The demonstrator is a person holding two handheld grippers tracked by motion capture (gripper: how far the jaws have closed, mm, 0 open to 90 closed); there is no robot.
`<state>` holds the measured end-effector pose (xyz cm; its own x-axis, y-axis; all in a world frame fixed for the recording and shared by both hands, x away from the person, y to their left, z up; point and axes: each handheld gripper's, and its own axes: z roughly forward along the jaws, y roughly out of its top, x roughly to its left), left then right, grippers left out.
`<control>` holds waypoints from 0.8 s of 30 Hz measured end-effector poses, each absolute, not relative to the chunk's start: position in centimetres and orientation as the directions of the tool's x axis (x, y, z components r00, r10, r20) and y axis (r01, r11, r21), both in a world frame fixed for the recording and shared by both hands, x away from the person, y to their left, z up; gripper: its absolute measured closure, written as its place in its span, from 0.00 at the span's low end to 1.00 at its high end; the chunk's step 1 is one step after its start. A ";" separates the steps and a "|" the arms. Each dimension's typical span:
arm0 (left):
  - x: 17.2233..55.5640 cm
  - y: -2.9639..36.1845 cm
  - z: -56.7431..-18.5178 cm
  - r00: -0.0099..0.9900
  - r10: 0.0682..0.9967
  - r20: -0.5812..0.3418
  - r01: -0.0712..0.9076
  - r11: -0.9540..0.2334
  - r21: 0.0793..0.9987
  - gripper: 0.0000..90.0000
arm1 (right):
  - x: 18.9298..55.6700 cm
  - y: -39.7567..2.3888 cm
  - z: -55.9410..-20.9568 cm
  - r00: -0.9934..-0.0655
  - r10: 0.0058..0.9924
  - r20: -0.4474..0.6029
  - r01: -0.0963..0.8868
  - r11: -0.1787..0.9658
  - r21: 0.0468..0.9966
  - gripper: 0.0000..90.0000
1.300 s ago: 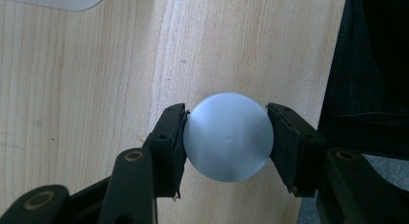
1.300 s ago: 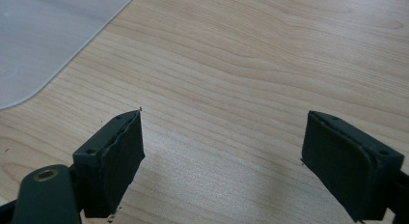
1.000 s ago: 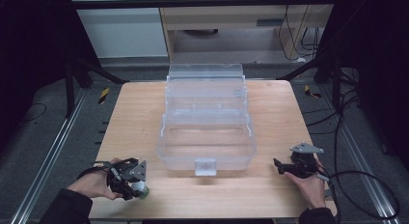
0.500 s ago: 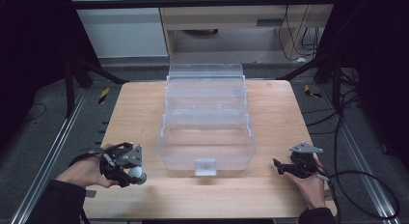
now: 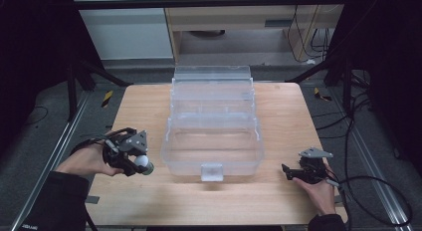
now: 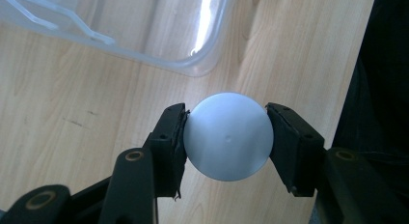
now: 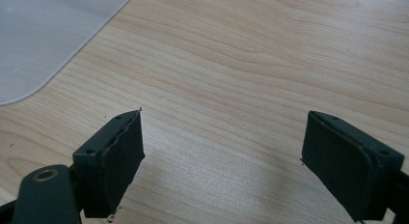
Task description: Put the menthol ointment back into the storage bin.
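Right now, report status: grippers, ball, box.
Left gripper shut on white ball, beside clear box. Right gripper open, empty, over table. Nothing in the way.

Clear plastic box [image 5: 213, 141] on wooden table [image 5: 278, 201]

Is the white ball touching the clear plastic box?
Apart. The left gripper view shows the white ball clamped in the left hand-held gripper, with bare wooden table between it and the clear plastic box.
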<state>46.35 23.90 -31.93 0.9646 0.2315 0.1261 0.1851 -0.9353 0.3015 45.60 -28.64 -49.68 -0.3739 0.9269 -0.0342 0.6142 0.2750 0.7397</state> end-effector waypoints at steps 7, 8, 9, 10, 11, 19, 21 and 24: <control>47.7 23.3 -30.4 0.961 0.240 0.136 0.186 -0.929 0.320 0.56 | 45.6 -28.6 -49.8 -0.376 0.926 -0.039 0.615 0.281 0.737 0.17; 47.9 23.2 -30.2 0.960 0.241 0.140 0.186 -0.928 0.321 0.56 | 45.6 -28.6 -49.8 -0.376 0.926 -0.040 0.615 0.281 0.737 0.17; 48.1 23.2 -30.0 0.960 0.244 0.138 0.188 -0.926 0.327 0.56 | 45.6 -28.6 -49.7 -0.377 0.925 -0.040 0.615 0.282 0.737 0.17; 48.3 23.1 -29.9 0.960 0.244 0.136 0.188 -0.924 0.333 0.56 | 45.6 -28.6 -49.7 -0.377 0.925 -0.040 0.615 0.282 0.737 0.17; 48.5 23.0 -29.8 0.960 0.244 0.136 0.188 -0.925 0.330 0.56 | 45.7 -28.6 -49.8 -0.377 0.926 -0.039 0.615 0.281 0.737 0.17; 49.9 21.6 -29.7 0.962 0.243 0.123 0.188 -0.921 0.342 0.56 | 45.7 -28.6 -49.8 -0.383 0.923 -0.044 0.618 0.291 0.730 0.16; 50.2 21.1 -29.8 0.963 0.238 0.123 0.185 -0.922 0.340 0.56 | 45.7 -28.6 -49.9 -0.385 0.922 -0.045 0.618 0.294 0.729 0.16; 50.7 20.4 -30.1 0.966 0.232 0.114 0.181 -0.922 0.342 0.56 | 45.8 -28.6 -49.9 -0.387 0.921 -0.047 0.619 0.298 0.727 0.16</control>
